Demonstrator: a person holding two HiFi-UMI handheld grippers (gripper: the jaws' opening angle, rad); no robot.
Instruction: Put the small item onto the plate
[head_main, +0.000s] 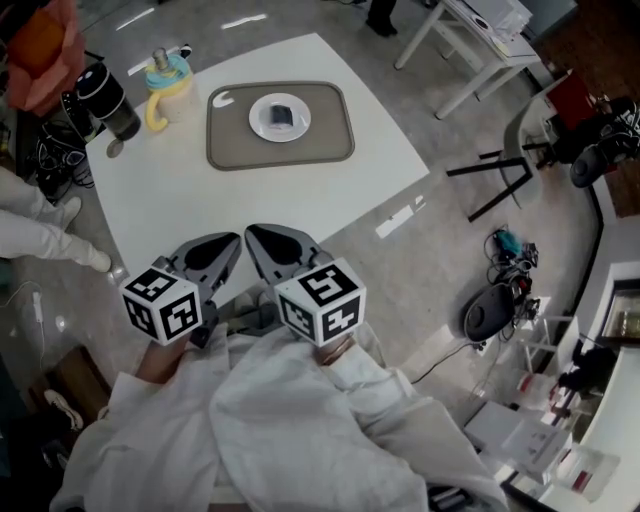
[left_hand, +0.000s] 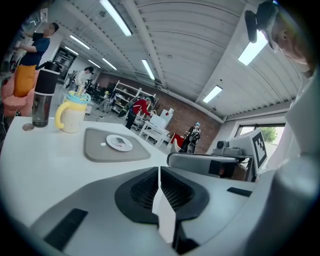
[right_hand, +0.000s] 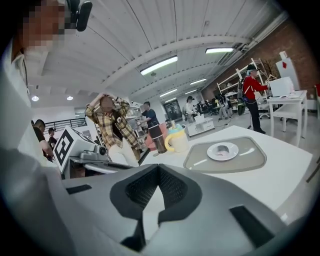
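A white plate (head_main: 279, 117) sits on a grey placemat (head_main: 325, 135) at the far side of the white table (head_main: 180, 200). A small dark item (head_main: 281, 114) lies on the plate. Both grippers hover over the table's near edge, close to my body and well short of the mat. The left gripper (head_main: 215, 252) is shut with nothing between its pads (left_hand: 150, 187). The right gripper (head_main: 280, 245) beside it is also shut and empty. From the left gripper view the plate (left_hand: 119, 143) lies ahead to the left. The right gripper view has the plate (right_hand: 223, 151) ahead to the right.
A yellow-handled mug with a teal lid (head_main: 168, 88) and a dark bottle (head_main: 108, 100) stand at the table's far left corner. A person in white (head_main: 30, 225) stands left of the table. Cables and a chair base (head_main: 500, 180) lie on the floor to the right.
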